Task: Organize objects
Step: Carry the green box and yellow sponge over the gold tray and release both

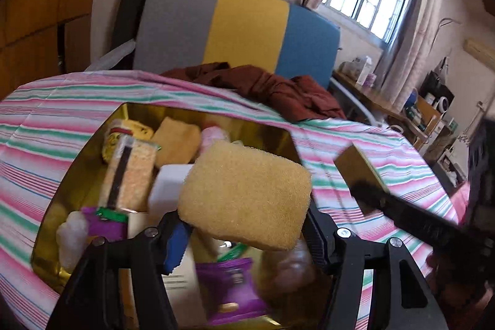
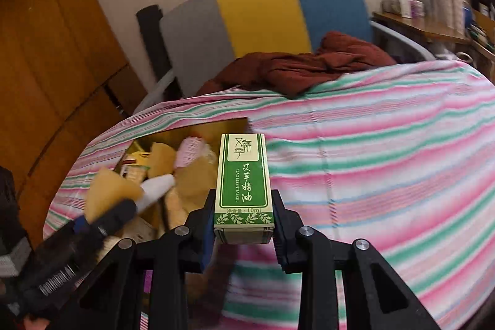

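Tray (image 1: 77, 163): contents blurred, partly hidden. Your left gripper (image 1: 244, 232) clamps sponge (image 1: 244, 194) over it; right gripper (image 2: 244, 232), beside it, grips box (image 2: 243, 184).

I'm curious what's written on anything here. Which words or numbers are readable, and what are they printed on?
"TSAO ESSENTIAL OIL": on the green box held in the right claw.
"艾草精油": large characters on the same box.
"10ml": along the box's lower edge; the small characters before it are too small to read.
Purple packets in the gold box: print too blurred.
Barcode on the left claw's body: digits unreadable.
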Available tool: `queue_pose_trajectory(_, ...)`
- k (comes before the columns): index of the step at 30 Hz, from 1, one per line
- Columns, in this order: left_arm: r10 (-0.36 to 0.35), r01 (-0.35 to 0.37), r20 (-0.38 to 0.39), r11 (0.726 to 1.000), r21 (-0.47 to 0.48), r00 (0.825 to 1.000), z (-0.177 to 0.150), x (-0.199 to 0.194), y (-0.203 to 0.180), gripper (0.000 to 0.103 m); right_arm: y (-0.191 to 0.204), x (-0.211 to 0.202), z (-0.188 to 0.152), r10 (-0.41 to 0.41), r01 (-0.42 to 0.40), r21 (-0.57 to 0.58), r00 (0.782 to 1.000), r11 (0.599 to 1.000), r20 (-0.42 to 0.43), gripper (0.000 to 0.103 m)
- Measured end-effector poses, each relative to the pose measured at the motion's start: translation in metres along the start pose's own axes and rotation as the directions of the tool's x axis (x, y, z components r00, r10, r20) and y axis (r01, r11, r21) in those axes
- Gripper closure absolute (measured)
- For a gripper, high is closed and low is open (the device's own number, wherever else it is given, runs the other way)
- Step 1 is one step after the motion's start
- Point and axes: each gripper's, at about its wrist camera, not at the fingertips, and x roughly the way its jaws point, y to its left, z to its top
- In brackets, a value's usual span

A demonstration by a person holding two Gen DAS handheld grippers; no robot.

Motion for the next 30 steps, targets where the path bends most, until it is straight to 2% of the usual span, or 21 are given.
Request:
queue_pose_trajectory(4,0.026,-0.026,-0.033,0.999,0.02,0.999,-0.004,0.008,0.006,0.038,0.025,0.028,0.014,0.01,-0.013,-0.074,0.999,0.997,-0.035,0.072)
queue_pose_trajectory(11,0.033,-0.03,-0.048,0.998,0.055,0.998,-0.001,0.022,0.004,0.035,0.05,0.081,0.04,-0.067,0.05,-0.205,0.995,0.977,-0.074,0.072)
queue_pose_trajectory(15,0.04,-0.036,-0.053,0.996,0.076,0.998,-0.001,0.03,-0.001,0.03,0.044,0.1,0.041,-0.1,0.071,-0.201,0.985,0.977,-0.138,0.063)
queue_pose_trajectory(17,0.052,-0.048,-0.063,0.997,0.069,0.997,-0.001,0.031,0.001,0.016,0.04,0.099,0.04,-0.086,0.06,-0.178,0.986,0.982,-0.141,0.059)
queue_pose_trajectory(19,0.072,-0.069,-0.065,0.997,0.046,0.995,-0.003,0.027,0.005,0.009,0.036,0.089,0.037,-0.088,0.068,-0.155,0.988,0.986,-0.125,0.058)
queue_pose_trajectory(24,0.101,-0.101,-0.069,0.995,0.009,0.992,-0.004,0.012,0.011,0.0,0.03,0.061,0.026,-0.047,0.041,-0.076,0.996,0.996,-0.081,0.057)
queue_pose_trajectory(30,0.203,-0.201,-0.051,0.978,0.048,0.978,-0.002,-0.01,0.016,0.0,0.04,0.042,0.015,-0.059,0.052,-0.081,0.995,0.995,-0.083,0.057)
